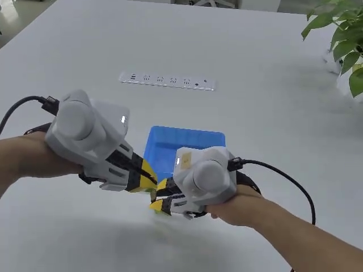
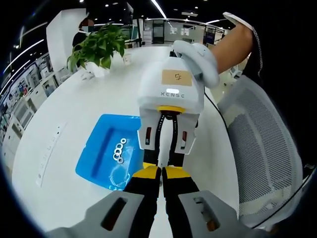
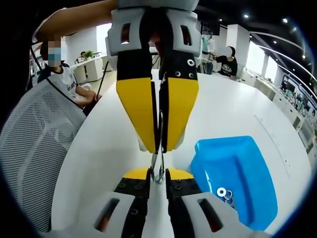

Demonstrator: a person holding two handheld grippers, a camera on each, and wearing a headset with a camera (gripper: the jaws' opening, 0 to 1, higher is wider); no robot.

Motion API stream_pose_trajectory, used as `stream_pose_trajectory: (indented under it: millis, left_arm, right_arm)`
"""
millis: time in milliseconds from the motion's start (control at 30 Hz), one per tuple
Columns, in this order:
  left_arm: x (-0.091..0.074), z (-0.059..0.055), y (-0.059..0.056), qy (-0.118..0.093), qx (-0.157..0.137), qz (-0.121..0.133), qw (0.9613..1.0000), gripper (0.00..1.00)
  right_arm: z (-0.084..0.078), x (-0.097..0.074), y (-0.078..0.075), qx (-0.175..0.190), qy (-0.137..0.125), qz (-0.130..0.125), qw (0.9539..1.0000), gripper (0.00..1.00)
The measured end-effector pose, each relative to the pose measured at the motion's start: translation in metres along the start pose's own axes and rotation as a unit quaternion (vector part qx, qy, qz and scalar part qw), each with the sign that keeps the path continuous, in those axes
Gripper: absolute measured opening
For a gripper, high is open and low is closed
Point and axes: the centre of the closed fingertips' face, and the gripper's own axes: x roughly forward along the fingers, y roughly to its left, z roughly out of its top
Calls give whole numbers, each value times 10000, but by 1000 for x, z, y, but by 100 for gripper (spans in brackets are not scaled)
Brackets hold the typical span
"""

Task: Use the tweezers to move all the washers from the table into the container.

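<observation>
**Head view.** Found blue container (image 1: 184, 144) on white table (image 1: 272, 107), about midway between left and right edges and toward near edge. Could not resolve its contents from here. Logged left gripper (image 1: 150, 178) at left and right gripper (image 1: 159, 195) at right, nose to nose just in front of container's near side. Noted power strip (image 1: 167, 81) well beyond container toward far edge, and plant (image 1: 340, 39) at far right corner.

**Left gripper view.** Looked along own jaws: drawn close with only a narrow slot, clamped on tweezers (image 2: 161, 157). Saw right gripper facing head-on, apparently taking other end of same tool. Placed container left of jaws, flat on table, top open. Counted roughly five washers (image 2: 119, 148) inside, strung in a short line near middle of its floor, touching or nearly so. Noted mesh chair (image 2: 262, 148) off table edge at right.

**Right gripper view.** Read own jaws as drawn together on tweezers, thin metal legs pinched between yellow tips. Saw left gripper's yellow jaws at top of view, likewise closed on tool with hairline gap. Placed container right of jaws, beside them but apart. Saw small cluster of washers on its floor toward nearer end; exact count unclear. Could not tell whether small ring at tool's end is a washer or part of tweezers.
</observation>
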Motion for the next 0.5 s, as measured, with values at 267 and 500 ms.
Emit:
stream_pose_trajectory:
  millis: [267,500]
  left_arm:
    - [2,0,0,8,-6,-20,10000,6]
    - [4,0,0,15,45,-22,10000,6]
  right_arm:
    - [-1,0,0,21,-11,-3,10000,11]
    - [-1,0,0,67,-4,-4,10000,10]
